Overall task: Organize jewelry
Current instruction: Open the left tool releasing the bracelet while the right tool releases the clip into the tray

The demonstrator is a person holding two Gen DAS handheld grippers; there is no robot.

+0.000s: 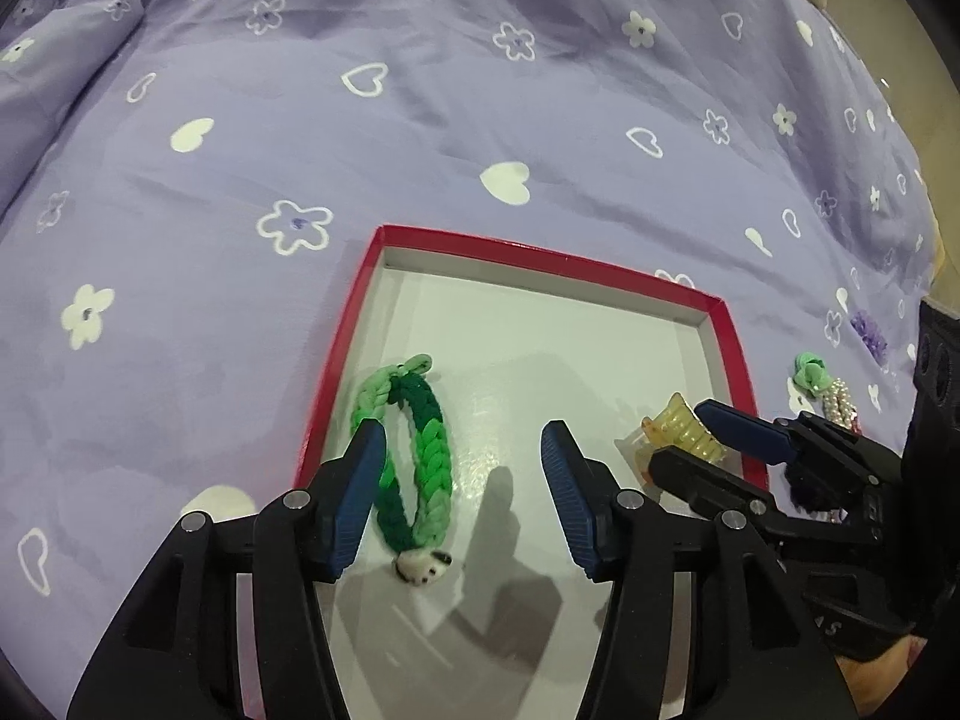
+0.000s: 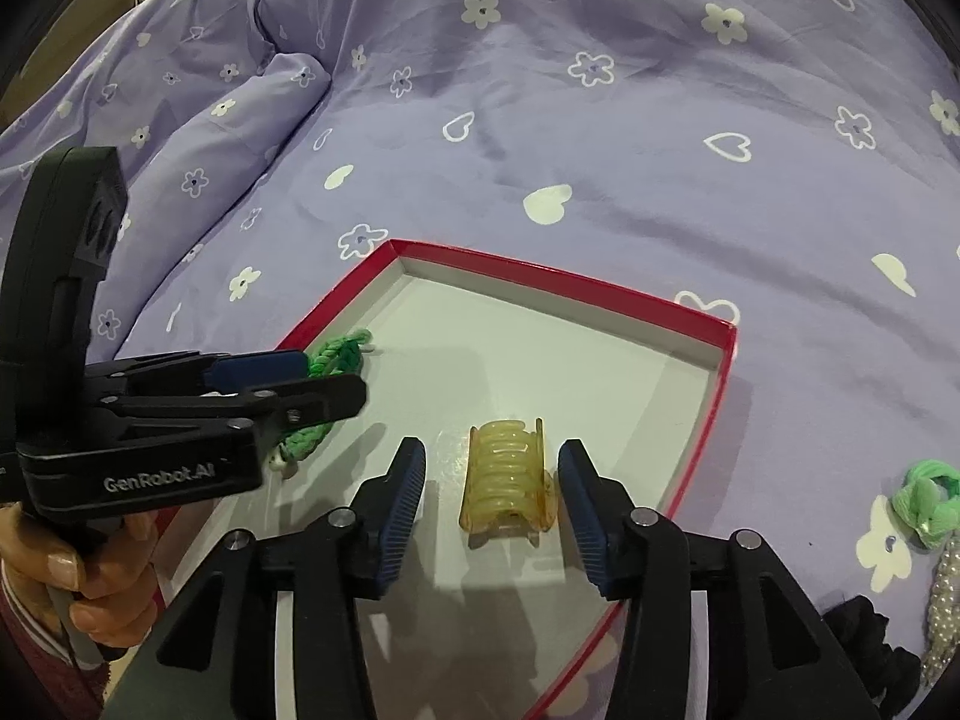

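A red-rimmed box lid (image 1: 336, 372) with a white floor lies on a purple bedspread; it also shows in the right wrist view (image 2: 729, 360). A green braided bracelet (image 1: 429, 450) with a small panda bead lies inside at the left, partly seen in the right wrist view (image 2: 339, 354). My left gripper (image 1: 462, 480) is open above it, the bracelet near its left finger. A yellow translucent hair claw (image 2: 507, 480) lies in the lid; it also shows in the left wrist view (image 1: 681, 429). My right gripper (image 2: 492, 498) is open, its fingers on either side of the claw.
On the bedspread right of the lid lie a light green hair tie (image 2: 924, 495), a pearl piece (image 2: 945, 588) and a black scrunchie (image 2: 870, 630). A purple item (image 1: 869, 330) lies farther right. A rolled fold of bedding (image 2: 240, 102) rises at the back left.
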